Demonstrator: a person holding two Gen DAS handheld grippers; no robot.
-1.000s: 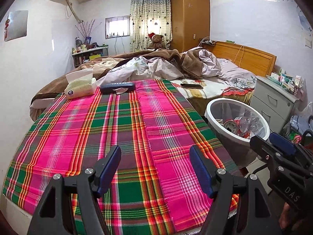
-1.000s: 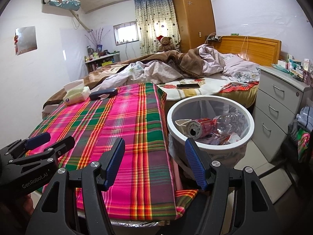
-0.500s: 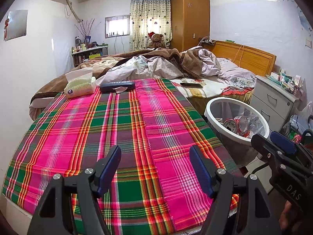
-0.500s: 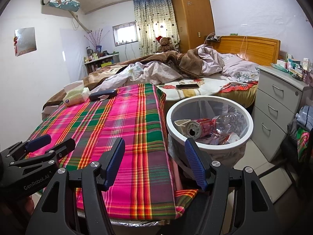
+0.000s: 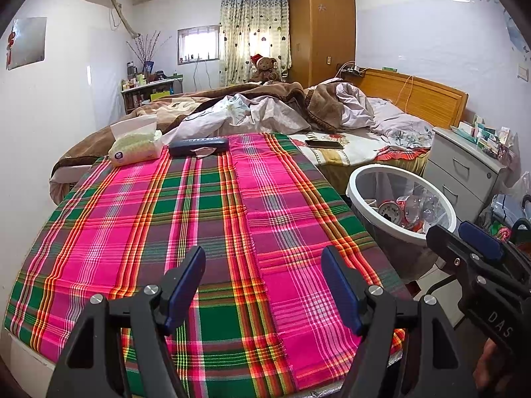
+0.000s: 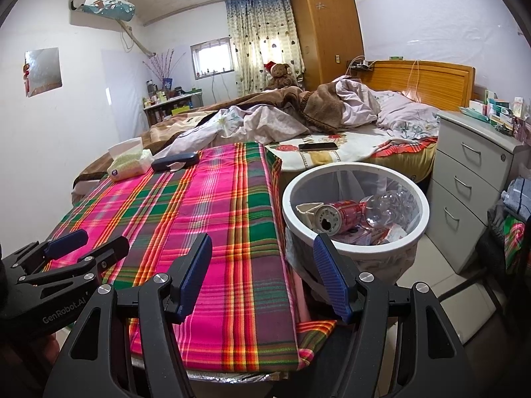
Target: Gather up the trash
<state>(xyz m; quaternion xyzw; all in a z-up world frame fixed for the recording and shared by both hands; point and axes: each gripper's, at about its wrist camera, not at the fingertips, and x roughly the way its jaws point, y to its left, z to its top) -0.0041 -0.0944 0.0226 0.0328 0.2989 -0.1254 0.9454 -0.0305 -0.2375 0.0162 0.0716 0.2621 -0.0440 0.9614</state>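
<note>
A bedroom scene, seen from two hand-held grippers poised above a table covered in a pink, green and orange plaid cloth. The left gripper has its blue-padded jaws spread wide and holds nothing; the right gripper is likewise spread and empty. Just beside the table's right edge stands a round white plastic waste bin holding the trash — a crushed red drink can, a clear plastic bottle and scraps of paper.

At the table's far end lie a soft pack of tissues and a dark blue oblong case with a crumpled pale scrap touching it. That scrap looks like the likeliest piece left, and a grab there could catch the case or bunch the loose cloth.

Only the right wrist view looks down into the bin clearly; the left wrist view shows more of the tabletop.
</note>
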